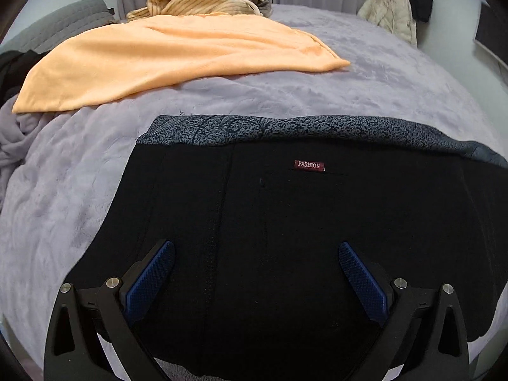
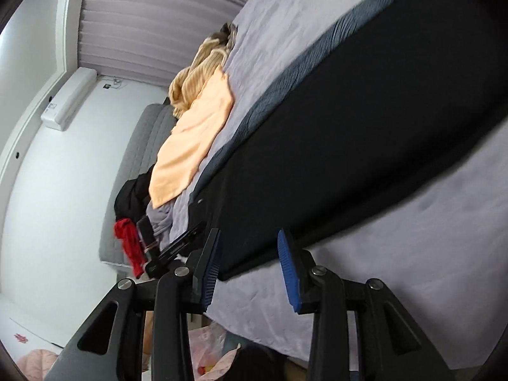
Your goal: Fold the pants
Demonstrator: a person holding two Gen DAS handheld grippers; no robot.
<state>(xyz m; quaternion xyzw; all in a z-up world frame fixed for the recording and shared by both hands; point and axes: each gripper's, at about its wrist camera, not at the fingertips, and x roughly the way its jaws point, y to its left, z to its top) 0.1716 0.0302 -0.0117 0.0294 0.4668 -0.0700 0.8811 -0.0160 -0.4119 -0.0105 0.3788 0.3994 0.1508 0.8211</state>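
Black pants (image 1: pixel 270 222) with a speckled grey lining edge (image 1: pixel 285 128) and a red "FASHION" label (image 1: pixel 309 165) lie flat on the lavender bed cover (image 1: pixel 397 85). My left gripper (image 1: pixel 256 249) is open, its blue pads (image 1: pixel 152 279) spread just above the black fabric, holding nothing. In the right wrist view, which is tilted, the pants (image 2: pixel 349 120) run as a long black strip. My right gripper (image 2: pixel 249 238) is open at the strip's near end, with the fabric's corner between the blue pads (image 2: pixel 287 273).
An orange cloth (image 1: pixel 174 63) and a tan striped garment (image 1: pixel 197 0) lie at the bed's far side. A cream jacket (image 1: pixel 390 12) hangs at the back right. Red and black clothes (image 2: pixel 130 222) sit by the grey headboard (image 2: pixel 143 152). Bags (image 2: pixel 206 349) lie on the floor.
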